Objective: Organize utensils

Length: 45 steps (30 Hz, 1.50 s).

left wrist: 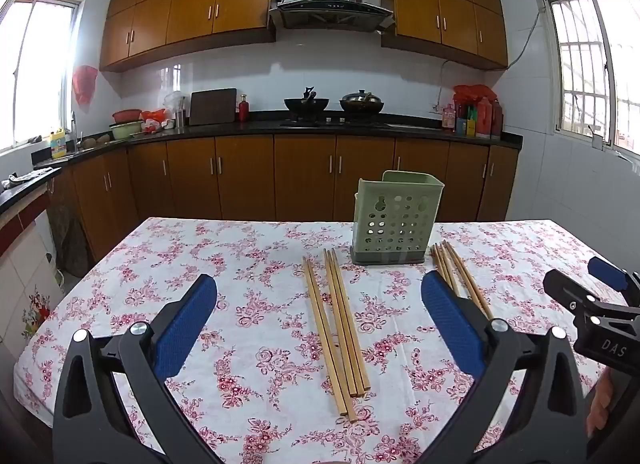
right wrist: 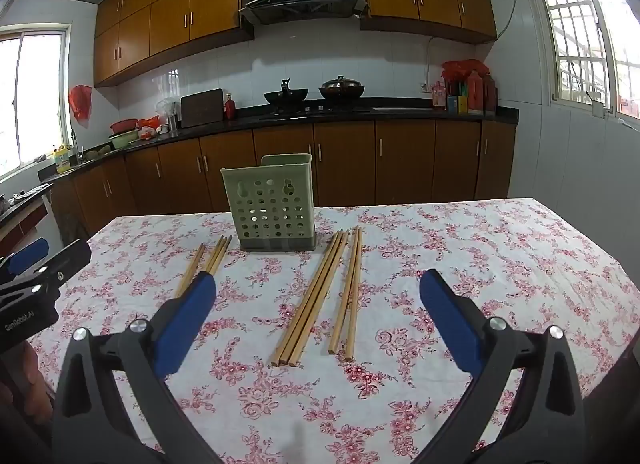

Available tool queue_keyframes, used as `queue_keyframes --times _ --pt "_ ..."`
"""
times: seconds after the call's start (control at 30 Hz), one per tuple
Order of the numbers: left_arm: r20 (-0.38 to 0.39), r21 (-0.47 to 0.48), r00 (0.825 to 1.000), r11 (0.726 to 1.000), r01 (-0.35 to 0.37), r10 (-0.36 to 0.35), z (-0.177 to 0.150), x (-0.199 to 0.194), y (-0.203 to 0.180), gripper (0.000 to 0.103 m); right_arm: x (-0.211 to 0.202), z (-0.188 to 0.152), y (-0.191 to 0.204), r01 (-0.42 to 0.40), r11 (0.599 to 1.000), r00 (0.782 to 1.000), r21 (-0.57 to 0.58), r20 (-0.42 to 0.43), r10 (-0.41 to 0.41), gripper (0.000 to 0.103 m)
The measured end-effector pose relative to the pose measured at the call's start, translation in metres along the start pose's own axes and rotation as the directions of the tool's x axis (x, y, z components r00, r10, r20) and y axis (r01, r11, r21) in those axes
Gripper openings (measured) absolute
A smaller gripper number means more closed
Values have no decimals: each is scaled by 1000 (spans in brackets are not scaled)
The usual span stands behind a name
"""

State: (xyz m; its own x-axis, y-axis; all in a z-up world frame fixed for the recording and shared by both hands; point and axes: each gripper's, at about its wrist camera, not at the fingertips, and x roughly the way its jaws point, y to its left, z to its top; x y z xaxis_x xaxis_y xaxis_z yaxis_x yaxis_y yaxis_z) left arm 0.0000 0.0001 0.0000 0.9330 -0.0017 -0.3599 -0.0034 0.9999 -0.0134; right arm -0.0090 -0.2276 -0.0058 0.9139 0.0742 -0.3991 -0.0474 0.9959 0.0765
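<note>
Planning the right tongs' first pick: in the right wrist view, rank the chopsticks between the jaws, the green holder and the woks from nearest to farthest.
1. Chopsticks, on the tablecloth ahead of the open right tongs.
2. Green holder, upright beyond them, slightly left.
3. Woks, on the far counter.

Desk (left wrist: 168, 248) is covered by a white cloth with pink floral print. Green perforated utensil holder (left wrist: 394, 224) is stood upright toward the far edge. Two loose groups of wooden chopsticks are laid flat: one left of holder (left wrist: 336, 328), one right (right wrist: 320, 296).
</note>
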Motion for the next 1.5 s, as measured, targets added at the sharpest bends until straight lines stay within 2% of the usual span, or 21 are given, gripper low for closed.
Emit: queue_keyframes --times 1.5 --pt "-3 0 1000 1000 0 0 0 0 0 101 2 -1 1 -2 1000 1000 5 -8 2 99"
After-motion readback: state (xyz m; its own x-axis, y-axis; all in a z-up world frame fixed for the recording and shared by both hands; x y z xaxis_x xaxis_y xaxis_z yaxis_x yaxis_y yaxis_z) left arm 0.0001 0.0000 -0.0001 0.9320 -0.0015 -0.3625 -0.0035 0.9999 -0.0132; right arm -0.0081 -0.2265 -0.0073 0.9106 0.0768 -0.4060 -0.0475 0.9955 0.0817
